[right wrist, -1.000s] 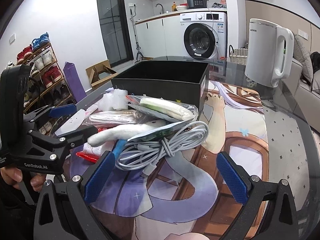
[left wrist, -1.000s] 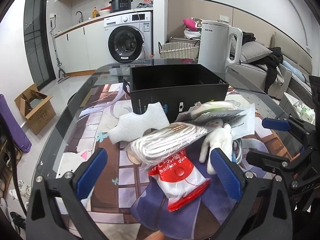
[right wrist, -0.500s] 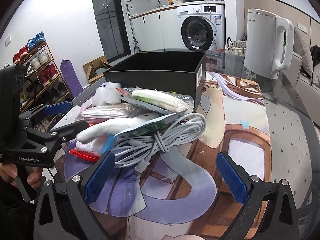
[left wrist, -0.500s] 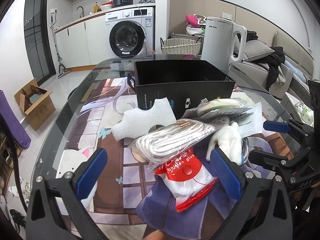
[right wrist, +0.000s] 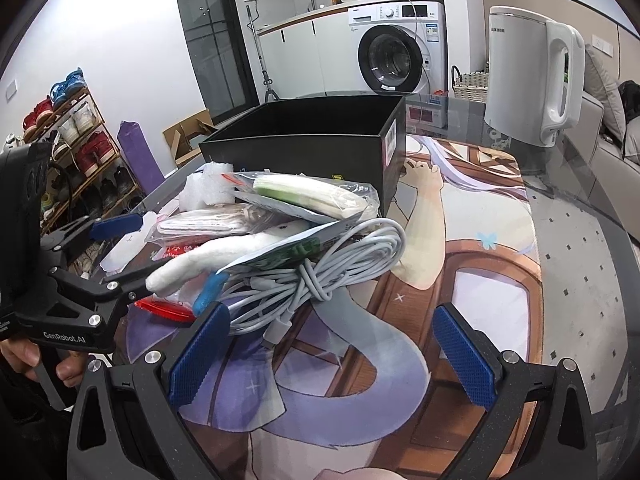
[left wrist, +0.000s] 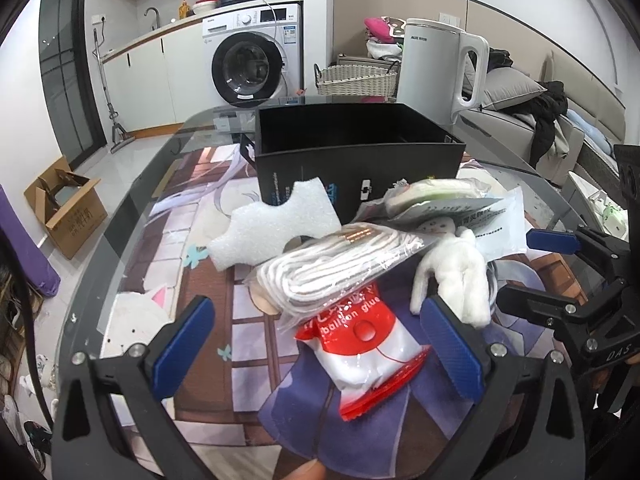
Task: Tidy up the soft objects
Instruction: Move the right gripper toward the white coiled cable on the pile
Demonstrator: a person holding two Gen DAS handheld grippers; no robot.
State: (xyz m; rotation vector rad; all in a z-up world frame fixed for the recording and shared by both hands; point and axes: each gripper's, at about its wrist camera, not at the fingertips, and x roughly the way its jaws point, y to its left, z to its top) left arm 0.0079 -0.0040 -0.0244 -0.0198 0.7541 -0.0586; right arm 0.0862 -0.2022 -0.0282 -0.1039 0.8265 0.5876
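A heap of soft items lies on the printed mat in front of an open black box (left wrist: 352, 148) (right wrist: 316, 140). In the left wrist view it holds white foam (left wrist: 276, 220), a bagged white rope (left wrist: 332, 268), a red and white balloon glue packet (left wrist: 368, 344) and a white plush toy (left wrist: 460, 272). In the right wrist view a grey coiled cable (right wrist: 320, 276) and a bagged green and white item (right wrist: 312, 196) top the heap. My left gripper (left wrist: 316, 348) is open just before the red packet. My right gripper (right wrist: 332, 352) is open, low and right of the cable.
A white kettle (left wrist: 436, 68) (right wrist: 528, 76) stands behind the box on the glass table (left wrist: 132, 200). The table's rim curves close on the left, with a cardboard box (left wrist: 68, 208) on the floor beyond. A sofa (left wrist: 520, 128) sits right.
Both grippers have drifted slightly closer to the heap, so the items look a little larger. Both stay open and nothing has been gripped.
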